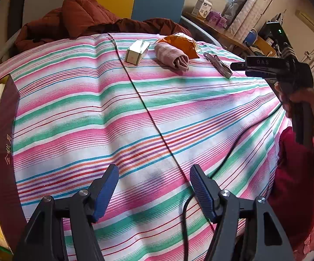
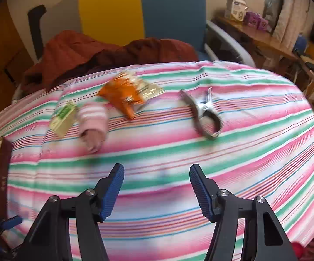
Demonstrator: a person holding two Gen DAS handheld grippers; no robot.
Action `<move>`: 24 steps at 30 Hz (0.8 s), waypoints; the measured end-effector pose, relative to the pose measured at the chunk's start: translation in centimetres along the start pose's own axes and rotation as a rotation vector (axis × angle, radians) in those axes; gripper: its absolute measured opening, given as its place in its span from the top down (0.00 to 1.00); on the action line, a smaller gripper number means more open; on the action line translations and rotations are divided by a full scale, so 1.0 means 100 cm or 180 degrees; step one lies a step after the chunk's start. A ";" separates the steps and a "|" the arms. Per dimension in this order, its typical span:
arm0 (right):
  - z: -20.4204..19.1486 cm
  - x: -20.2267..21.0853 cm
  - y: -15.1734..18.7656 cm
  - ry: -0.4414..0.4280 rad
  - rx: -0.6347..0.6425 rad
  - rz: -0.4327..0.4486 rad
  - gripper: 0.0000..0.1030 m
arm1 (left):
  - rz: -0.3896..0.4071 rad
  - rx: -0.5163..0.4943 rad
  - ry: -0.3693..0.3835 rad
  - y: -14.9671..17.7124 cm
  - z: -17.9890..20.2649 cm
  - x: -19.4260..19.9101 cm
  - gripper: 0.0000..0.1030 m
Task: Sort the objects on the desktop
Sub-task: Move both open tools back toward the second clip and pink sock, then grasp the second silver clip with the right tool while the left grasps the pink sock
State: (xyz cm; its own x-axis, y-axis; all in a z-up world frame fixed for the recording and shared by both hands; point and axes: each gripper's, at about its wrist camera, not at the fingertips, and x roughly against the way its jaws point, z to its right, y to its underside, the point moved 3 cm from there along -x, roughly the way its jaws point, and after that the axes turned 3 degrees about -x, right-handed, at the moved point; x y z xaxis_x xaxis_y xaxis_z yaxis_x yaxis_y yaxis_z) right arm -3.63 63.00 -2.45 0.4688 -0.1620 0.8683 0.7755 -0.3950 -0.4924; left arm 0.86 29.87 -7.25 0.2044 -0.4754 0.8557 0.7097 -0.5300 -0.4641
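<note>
The right wrist view was smeared with motion blur, so the print on the small box (image 2: pixel 64 118) and on the orange packet (image 2: pixel 125 96) could not be read. At the left edge of both views a dark red box (image 1: pixel 3 152) was cut off by the frame; its contents showed only as slivers of yellow, orange and white, too partial to name. In the left view the right gripper (image 1: pixel 239 66) showed only from the side at the right edge, its fingertips hard to tell apart, with a hand (image 1: pixel 303 102) on its handle.

Four things lay in a loose row on the far part of the striped cloth (image 1: pixel 135 113). The small box was pale with green on its top, lying tilted. Just beside it lay a rolled pink sock (image 2: pixel 93 124) with white stripes, its open end toward the camera. The crumpled orange packet lay behind the sock, touching it in the left view. Well apart to the right lay a metal clip (image 2: pixel 205 113) with a looped handle.

The left gripper (image 1: pixel 154 187) hung over bare cloth with jaws spread and nothing between them. In its own view, the right gripper's jaws likewise stood apart over bare cloth, empty. A brown coat (image 1: pixel 87 19) lay heaped beyond the cloth.
</note>
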 end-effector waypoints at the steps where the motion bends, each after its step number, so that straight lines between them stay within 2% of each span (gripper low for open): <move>1: 0.007 -0.003 -0.004 0.0056 -0.0015 0.0002 0.38 | -0.0009 0.0007 -0.0009 0.000 -0.001 -0.001 0.33; 7: 0.047 -0.015 -0.032 0.0369 -0.0079 0.0036 0.37 | -0.0064 0.0042 -0.0027 -0.001 -0.003 -0.008 0.33; 13: 0.069 -0.026 -0.048 0.0456 -0.0104 0.0123 0.33 | -0.0072 0.0028 0.0010 -0.004 0.001 -0.012 0.33; 15: 0.080 -0.032 -0.055 0.0429 -0.0173 0.0194 0.28 | -0.0064 0.0028 -0.0007 -0.005 0.000 -0.012 0.33; 18: 0.089 -0.043 -0.062 0.0336 -0.0275 0.0234 0.26 | -0.0062 0.0075 -0.0018 -0.006 -0.005 -0.012 0.33; 21: 0.089 -0.063 -0.068 0.0314 -0.0215 0.0177 0.26 | -0.0064 0.0120 -0.0029 -0.009 -0.008 -0.014 0.33; 24: 0.090 -0.078 -0.069 0.0130 -0.0309 0.0091 0.26 | -0.0068 0.0130 -0.0037 -0.012 -0.007 -0.017 0.33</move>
State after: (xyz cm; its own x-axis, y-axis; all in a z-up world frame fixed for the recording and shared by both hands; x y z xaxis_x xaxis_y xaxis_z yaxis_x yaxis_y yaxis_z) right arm -8.86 75.11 -6.36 0.4711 -0.2103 0.8566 0.7166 -0.4750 -0.5107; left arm -0.84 30.84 -8.30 0.1967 -0.4561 0.8679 0.7408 -0.5107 -0.4363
